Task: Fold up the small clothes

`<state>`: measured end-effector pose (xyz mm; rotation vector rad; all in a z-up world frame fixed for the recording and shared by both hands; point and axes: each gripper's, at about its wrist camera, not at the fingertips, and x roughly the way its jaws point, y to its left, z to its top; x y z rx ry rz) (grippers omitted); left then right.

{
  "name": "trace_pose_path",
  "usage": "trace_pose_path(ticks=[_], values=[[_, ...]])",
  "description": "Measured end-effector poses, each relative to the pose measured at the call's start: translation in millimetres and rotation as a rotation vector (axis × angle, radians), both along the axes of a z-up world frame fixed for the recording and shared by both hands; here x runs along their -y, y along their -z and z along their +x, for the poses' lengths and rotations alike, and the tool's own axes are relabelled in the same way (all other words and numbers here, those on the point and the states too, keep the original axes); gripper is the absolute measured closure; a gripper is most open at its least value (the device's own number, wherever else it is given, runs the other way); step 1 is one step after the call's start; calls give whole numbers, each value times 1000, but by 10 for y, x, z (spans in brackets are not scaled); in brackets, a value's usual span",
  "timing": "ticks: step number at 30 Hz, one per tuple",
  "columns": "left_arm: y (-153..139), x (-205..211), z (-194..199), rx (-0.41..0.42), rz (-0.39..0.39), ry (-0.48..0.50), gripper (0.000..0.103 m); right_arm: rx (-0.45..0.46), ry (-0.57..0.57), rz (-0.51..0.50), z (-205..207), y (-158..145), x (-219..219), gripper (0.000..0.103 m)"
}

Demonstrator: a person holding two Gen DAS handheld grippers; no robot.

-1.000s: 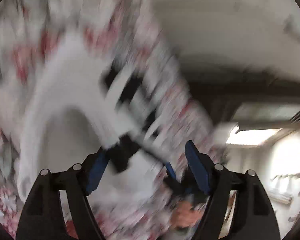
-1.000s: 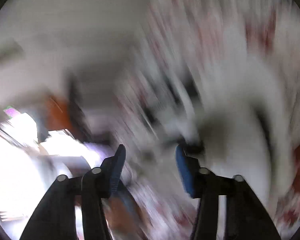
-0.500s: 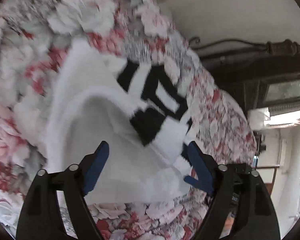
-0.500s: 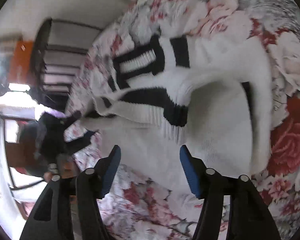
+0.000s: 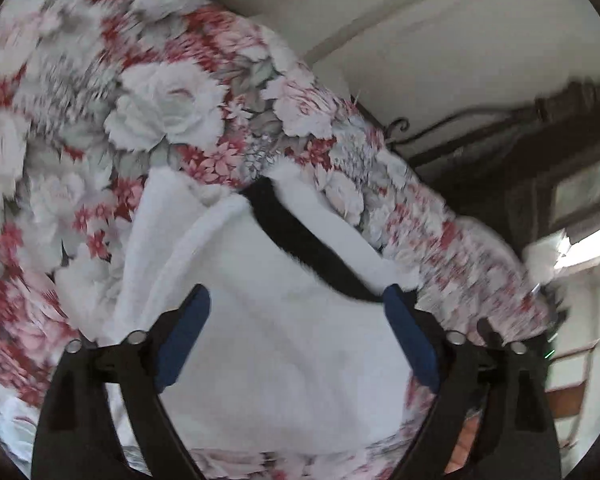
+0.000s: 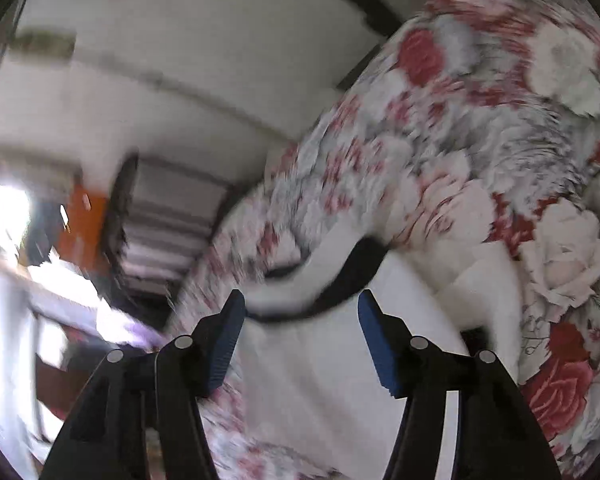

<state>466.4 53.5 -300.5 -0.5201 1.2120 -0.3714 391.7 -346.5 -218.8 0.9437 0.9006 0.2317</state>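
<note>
A small white knit garment [image 5: 284, 328] with a black band [image 5: 300, 248] lies on a floral bedspread [image 5: 160, 104]. My left gripper [image 5: 296, 332] hovers over its white body, jaws opening wide, blue pads [image 5: 182, 332] clear of the cloth. In the right wrist view the same garment [image 6: 332, 376] shows its black band [image 6: 352, 276] curving across. My right gripper [image 6: 300, 340] hangs above it with jaws closing a little, nothing pressed between the pads [image 6: 380, 344].
The red, pink and grey flowered bedspread [image 6: 480, 140] covers the bed around the garment. A white wall [image 5: 420, 40] and a dark metal bed frame [image 5: 540, 120] lie beyond. A bright window [image 6: 4, 216] and an orange object [image 6: 82, 224] are at the left.
The patterned black-and-white part of the garment has been laid over, leaving a single black band on top. Both grippers have lifted and rolled away from the cloth; the left jaws stand wider.
</note>
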Motion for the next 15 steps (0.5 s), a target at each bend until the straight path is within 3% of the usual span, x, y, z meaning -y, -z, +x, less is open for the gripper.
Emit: trace_pose_path(ticks=[2, 4, 6, 7, 8, 9, 10, 11, 13, 15], values=[[63, 141, 4, -5, 134, 46, 12, -25, -86, -133, 84, 21, -285, 43], [243, 244, 22, -48, 274, 63, 12, -61, -142, -201, 126, 92, -430, 43], [519, 288, 46, -126, 378, 95, 12, -164, -141, -262, 125, 346, -375, 45], [595, 278, 40, -133, 399, 105, 12, -230, -99, -276, 118, 477, -282, 57], [609, 272, 27, -120, 407, 106, 12, -272, -38, -210, 62, 656, -85, 67], [583, 282, 16, -114, 419, 108, 13, -295, 0, -148, 21, 744, 38, 85], [547, 313, 7, -104, 434, 110, 13, -324, 43, -63, -38, 801, 182, 88], [437, 318, -24, -73, 432, 110, 13, -324, 52, -26, -72, 789, 232, 86], [269, 338, -67, -12, 409, 116, 13, -274, 42, -15, -123, 639, 237, 64], [116, 326, -112, 44, 387, 128, 9, -211, -16, -62, -151, 442, 130, 62]])
